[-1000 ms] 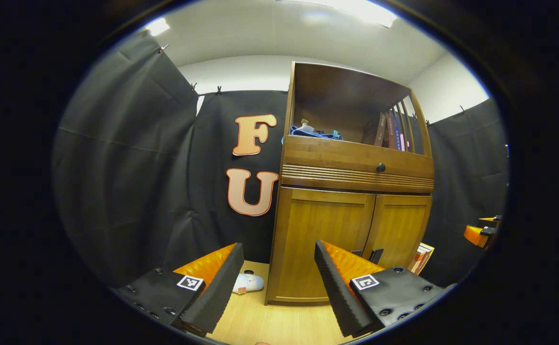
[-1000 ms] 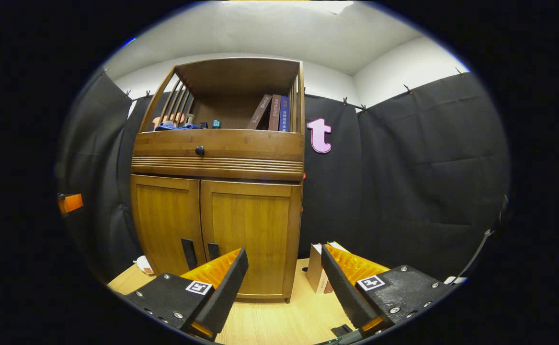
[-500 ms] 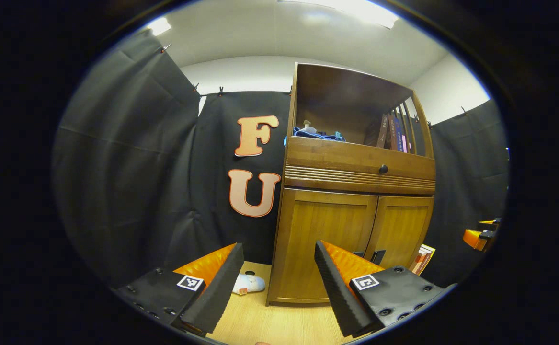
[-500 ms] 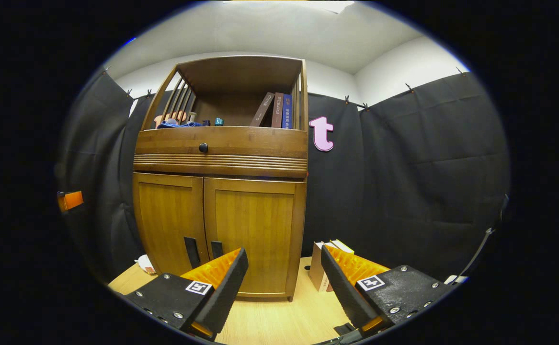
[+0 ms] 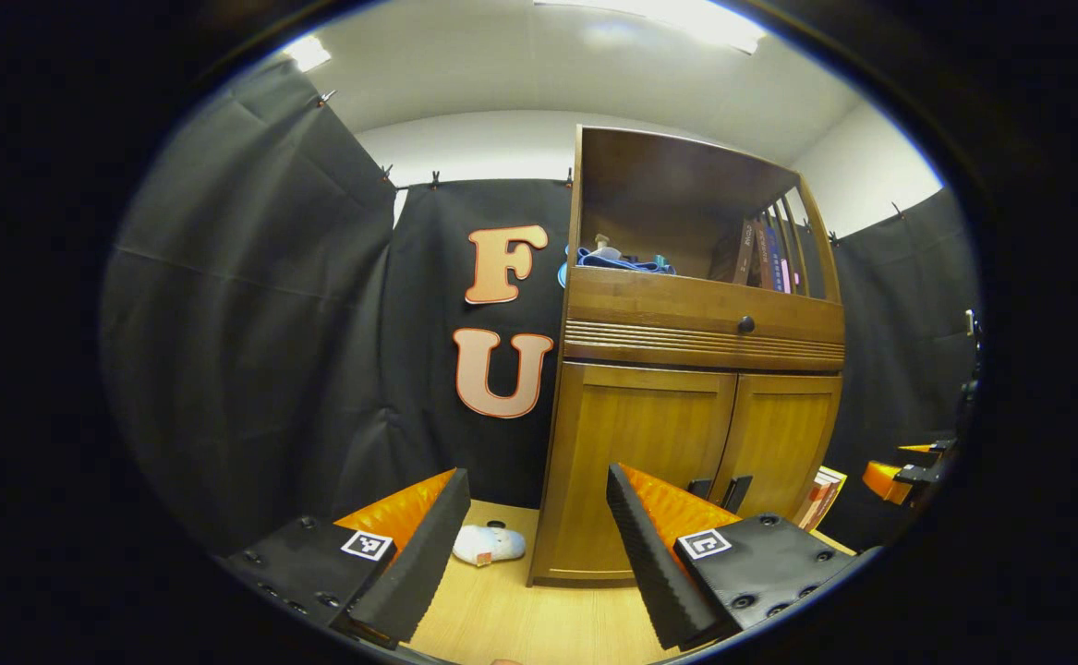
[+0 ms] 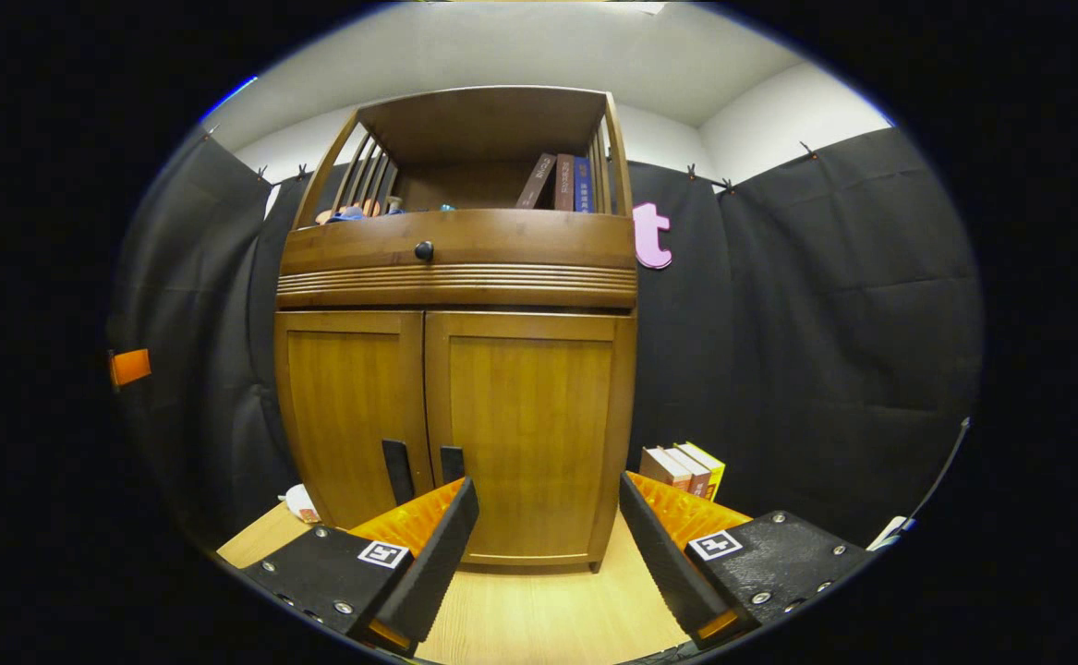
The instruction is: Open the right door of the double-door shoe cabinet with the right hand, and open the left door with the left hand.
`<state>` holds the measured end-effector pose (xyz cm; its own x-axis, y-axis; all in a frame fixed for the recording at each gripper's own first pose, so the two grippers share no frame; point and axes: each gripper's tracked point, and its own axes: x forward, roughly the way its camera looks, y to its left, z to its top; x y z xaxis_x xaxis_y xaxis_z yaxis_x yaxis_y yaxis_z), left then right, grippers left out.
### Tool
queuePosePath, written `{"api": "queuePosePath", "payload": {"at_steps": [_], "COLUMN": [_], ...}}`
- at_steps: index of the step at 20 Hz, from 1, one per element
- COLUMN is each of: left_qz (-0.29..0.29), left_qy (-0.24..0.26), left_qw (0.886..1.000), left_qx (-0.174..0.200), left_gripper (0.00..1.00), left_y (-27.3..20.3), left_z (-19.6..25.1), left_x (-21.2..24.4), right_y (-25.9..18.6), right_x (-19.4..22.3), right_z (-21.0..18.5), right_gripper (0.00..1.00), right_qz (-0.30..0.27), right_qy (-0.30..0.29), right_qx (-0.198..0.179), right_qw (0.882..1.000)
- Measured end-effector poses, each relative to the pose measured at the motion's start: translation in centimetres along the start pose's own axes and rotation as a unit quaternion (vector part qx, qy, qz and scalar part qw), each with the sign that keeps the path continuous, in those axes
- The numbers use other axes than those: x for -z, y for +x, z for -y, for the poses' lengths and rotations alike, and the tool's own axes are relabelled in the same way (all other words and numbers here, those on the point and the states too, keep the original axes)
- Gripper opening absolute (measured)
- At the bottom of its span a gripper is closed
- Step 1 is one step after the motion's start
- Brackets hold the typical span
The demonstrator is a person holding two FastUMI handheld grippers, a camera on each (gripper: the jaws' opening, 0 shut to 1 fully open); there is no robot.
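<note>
The right gripper [image 6: 546,540], fingers spread, is nearing the right door [image 6: 527,434]; it should aim for the handle [image 6: 452,465].

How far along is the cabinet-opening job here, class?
Nothing is done yet: the right door and left door are both shut. In hand: the open right claw faces the cabinet. Left: grip the right handle, then the left handle.

Print is seen on the book spines [image 6: 574,183] on the shelf, perhaps titles, but none can be read.
</note>
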<state>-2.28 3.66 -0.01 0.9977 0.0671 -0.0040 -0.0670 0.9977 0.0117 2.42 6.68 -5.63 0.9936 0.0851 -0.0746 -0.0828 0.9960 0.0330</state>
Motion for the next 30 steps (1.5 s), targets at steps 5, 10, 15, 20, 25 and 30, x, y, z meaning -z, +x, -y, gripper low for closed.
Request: {"api": "queuePosePath", "payload": {"at_steps": [5,10,15,20,25,30], "left_qz": [0.002,0.0,0.002,-0.003,-0.008,-0.01], "left_qy": [0.009,0.012,0.015,0.022,0.02,0.022], "left_qw": [1.0,0.999,0.998,0.996,0.993,0.991], "left_qx": [-0.021,-0.043,-0.063,-0.091,-0.113,-0.13], "left_gripper": [0.94,0.96,0.99,0.94,0.94,0.94], "left_y": [-1.0,-1.8,-2.2,-2.4,-2.2,-1.8], "left_z": [-2.1,-4.1,-6.3,-9.0,-11.0,-12.5], "left_x": [-0.4,-0.5,-0.4,-0.1,0.5,0.8], "right_y": [3.3,7.5,12.2,16.2,19.7,21.0], "right_x": [2.6,5.9,8.4,9.8,11.0,11.6], "right_z": [-3.3,-6.0,-8.4,-10.1,-11.0,-11.1], "right_gripper": [0.94,0.94,1.0,0.93,0.74,0.57], "right_qz": [-0.008,-0.025,-0.034,-0.039,-0.047,-0.056], "right_qy": [0.0,0.008,0.016,0.009,0.006,0.02], "right_qx": [-0.029,-0.045,-0.058,-0.061,-0.056,-0.052], "right_qw": [1.0,0.999,0.998,0.997,0.997,0.997]}}
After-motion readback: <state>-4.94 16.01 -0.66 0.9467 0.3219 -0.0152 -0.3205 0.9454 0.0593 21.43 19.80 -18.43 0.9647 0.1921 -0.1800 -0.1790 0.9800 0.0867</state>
